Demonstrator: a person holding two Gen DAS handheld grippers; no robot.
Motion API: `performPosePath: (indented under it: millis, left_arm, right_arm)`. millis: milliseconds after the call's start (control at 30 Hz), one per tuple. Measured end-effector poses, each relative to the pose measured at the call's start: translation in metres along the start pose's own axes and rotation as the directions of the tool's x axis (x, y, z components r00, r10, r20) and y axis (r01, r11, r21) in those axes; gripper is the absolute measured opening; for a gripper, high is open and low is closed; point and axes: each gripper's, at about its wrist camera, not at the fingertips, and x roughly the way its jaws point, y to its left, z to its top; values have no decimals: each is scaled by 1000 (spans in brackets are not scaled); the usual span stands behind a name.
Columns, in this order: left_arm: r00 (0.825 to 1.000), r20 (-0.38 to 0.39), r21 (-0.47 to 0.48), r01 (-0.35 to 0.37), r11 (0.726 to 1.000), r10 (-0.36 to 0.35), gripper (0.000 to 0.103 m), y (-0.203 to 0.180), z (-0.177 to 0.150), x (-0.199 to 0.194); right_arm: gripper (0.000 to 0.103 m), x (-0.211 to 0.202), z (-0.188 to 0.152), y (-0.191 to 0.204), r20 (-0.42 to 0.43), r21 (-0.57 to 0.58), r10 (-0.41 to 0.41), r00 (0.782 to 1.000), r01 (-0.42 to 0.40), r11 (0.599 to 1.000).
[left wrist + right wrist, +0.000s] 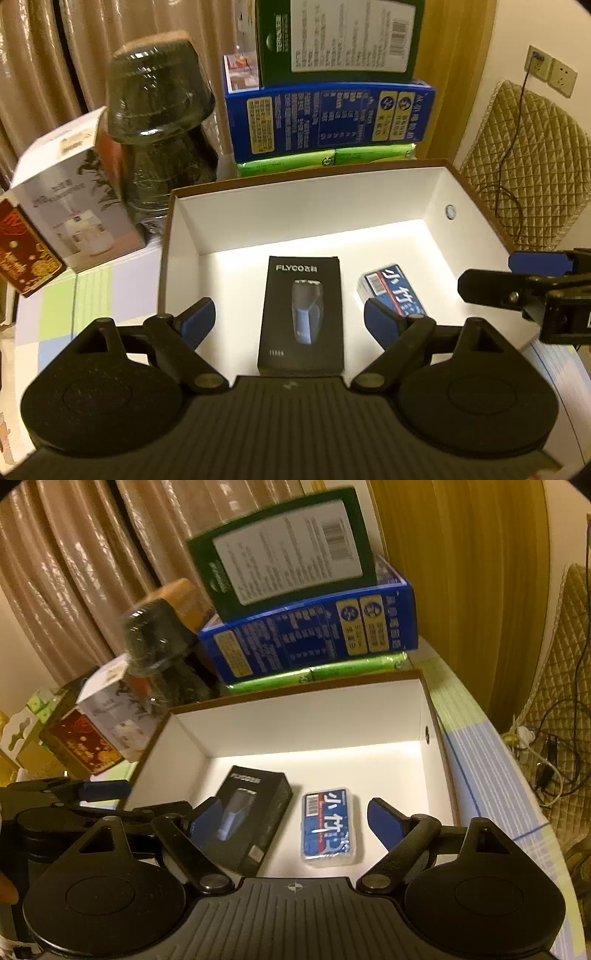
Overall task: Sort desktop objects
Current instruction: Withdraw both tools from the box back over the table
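- Both tongs are released right now. The left gripper (288,317) has its blue pads spread wide with nothing pinched, and the shaver box (301,314) lies flat on the box floor between and below them.
- Same for the right gripper (295,819): pads apart, nothing in them. The blue card pack (329,827) lies under its gap, flat on the floor, just beside the shaver box but not touching it as far as I can tell.
- So both items look dropped off in the white box (184,229). I'd call the step in hand a clean exit: lift straight up, keep the pads wide, don't rake anything sideways.
- Watch the neighbour. The right gripper shows at the right edge of the left view, near the right wall, so pull the two out apart instead of crossing.
- Room inside is decent. The far half of the floor is bare, so the next things can go there.
- The walls are tall, with a brown rim; come over them, not through.
- Beyond the far wall it's crowded: green packs (325,158) against it, a blue carton (328,118) stacked on them, a dark glass jar (162,122) to the left. The frames are a bit blurry there, so the gaps are hard to judge.
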Motion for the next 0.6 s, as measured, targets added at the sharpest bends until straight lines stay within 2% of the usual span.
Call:
performPosePath:
  millis: [333,600]
  left_arm:
    - [998,69,-19,-14,1000,16,86,-11,-35,-77]
    - [993,117,-56,-17,998,23,88,-22,-77,-134]
  right_arm:
    - [87,-72,-27,26,80,-33,60,995,-58,998]
    - [88,-126,-68,41,100,-61,88,991,-83,995]
